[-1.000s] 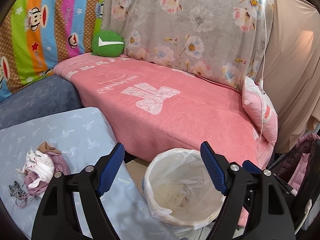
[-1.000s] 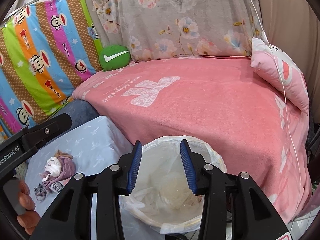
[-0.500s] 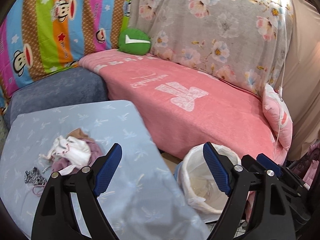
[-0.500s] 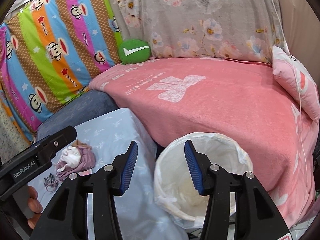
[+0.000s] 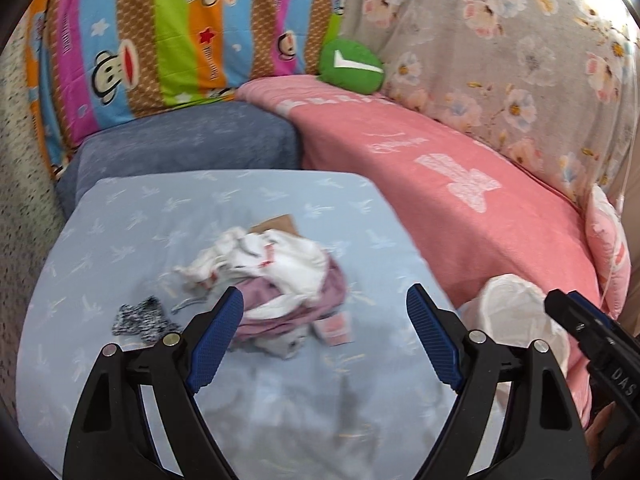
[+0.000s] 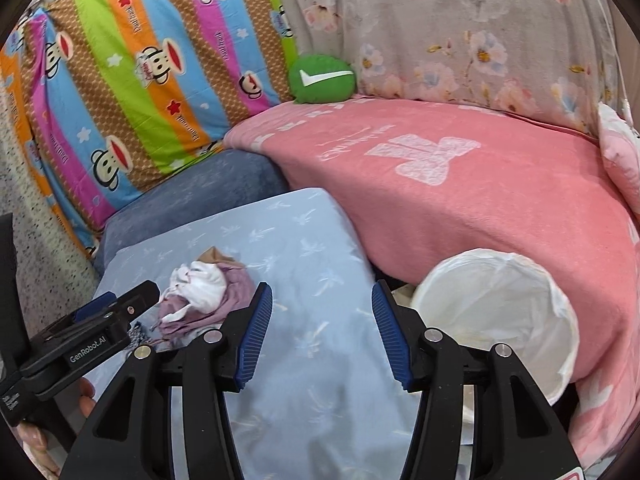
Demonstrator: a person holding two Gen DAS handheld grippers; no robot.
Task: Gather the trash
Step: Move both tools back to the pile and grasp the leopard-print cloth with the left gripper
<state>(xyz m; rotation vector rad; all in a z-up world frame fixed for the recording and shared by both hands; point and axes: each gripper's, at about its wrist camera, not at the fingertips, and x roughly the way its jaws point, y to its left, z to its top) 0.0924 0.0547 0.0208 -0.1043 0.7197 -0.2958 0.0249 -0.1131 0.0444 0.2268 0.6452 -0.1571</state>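
Your left gripper (image 5: 325, 340) hangs over the pale blue table (image 5: 120, 248) with its jaws spread wide and nothing between them; the heap of trash (image 5: 280, 280), crumpled white and mauve scraps with a speckled bit (image 5: 144, 320) to its left, lies on the cloth just ahead of its fingertips. Your right gripper (image 6: 322, 334) is also parted and empty, over the table's bare right half. To its right, off the table's edge, stands the white-lined bin (image 6: 496, 316) against the pink sofa (image 6: 480, 200).
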